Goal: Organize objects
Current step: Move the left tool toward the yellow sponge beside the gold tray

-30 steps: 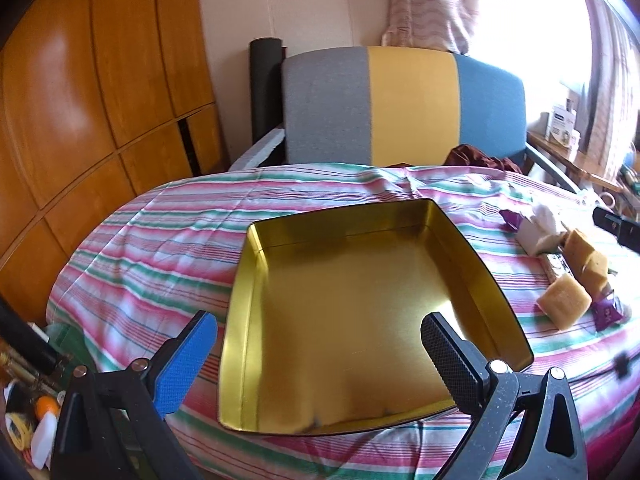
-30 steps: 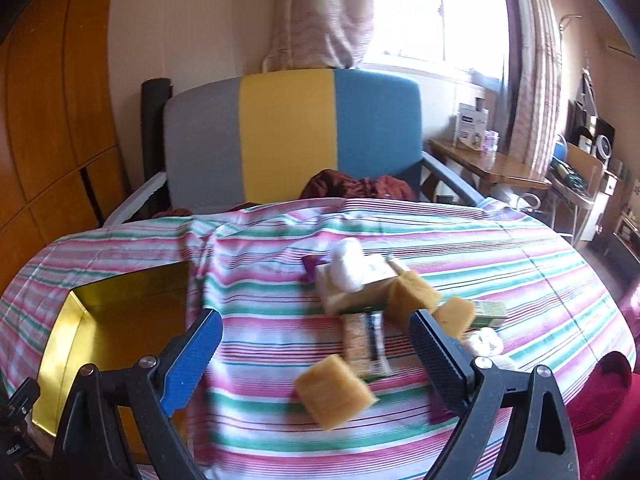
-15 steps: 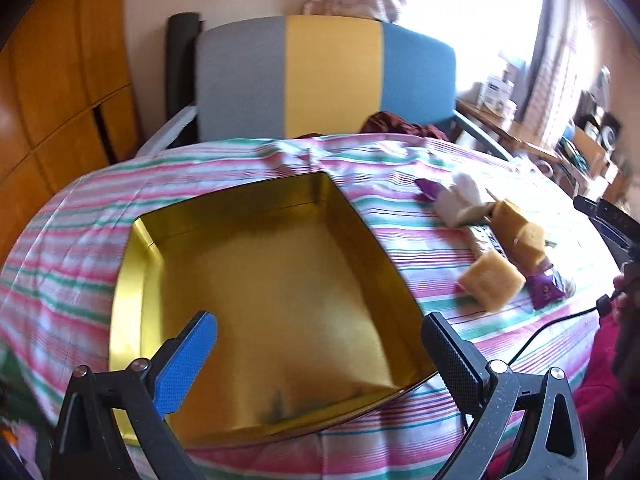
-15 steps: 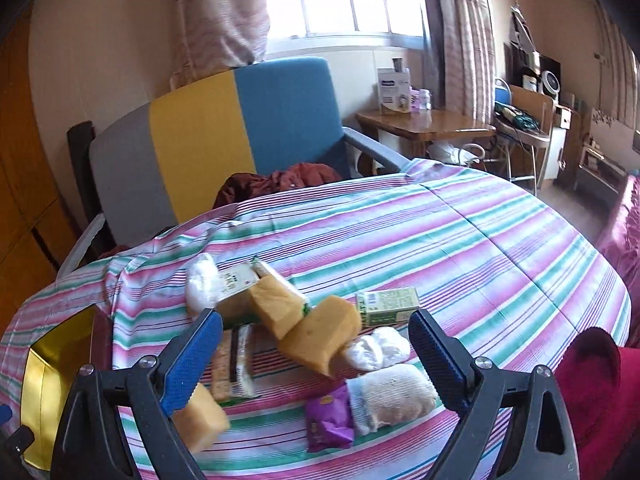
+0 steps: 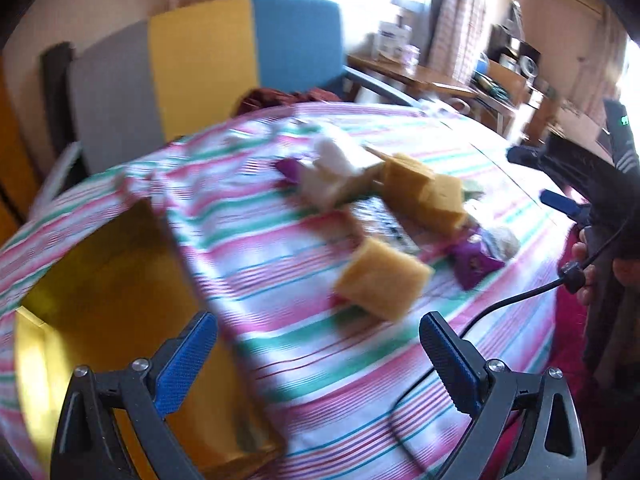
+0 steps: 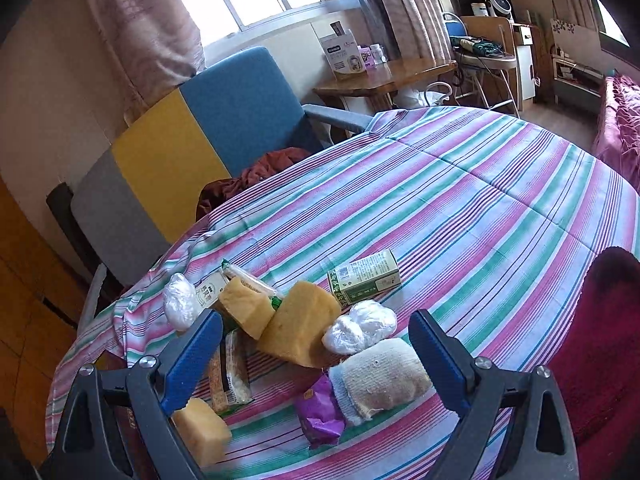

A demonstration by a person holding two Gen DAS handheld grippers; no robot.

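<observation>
A gold tin tray (image 5: pixel 100 304) lies on the striped tablecloth at the left. My left gripper (image 5: pixel 320 356) is open and empty above the cloth, between the tray and a yellow sponge block (image 5: pixel 382 282). My right gripper (image 6: pixel 316 354) is open and empty, hovering over a pile: yellow sponge blocks (image 6: pixel 300 330), a rolled beige cloth (image 6: pixel 380 380), a purple packet (image 6: pixel 320 410), a clear-wrapped white bundle (image 6: pixel 360 326), a green box (image 6: pixel 364 282), a snack bar (image 6: pixel 232 376). The right gripper also shows at the right edge of the left wrist view (image 5: pixel 592 196).
A grey, yellow and blue chair (image 6: pixel 180 148) stands behind the table with a dark red cloth (image 6: pixel 256 176) on its seat. A wooden side table (image 6: pixel 380 80) stands by the window. A black cable (image 5: pixel 500 304) trails over the table's right edge.
My left gripper has swung right, from over the tray toward the pile of objects. My right gripper has moved closer to the pile and turned right. Both stay open.
</observation>
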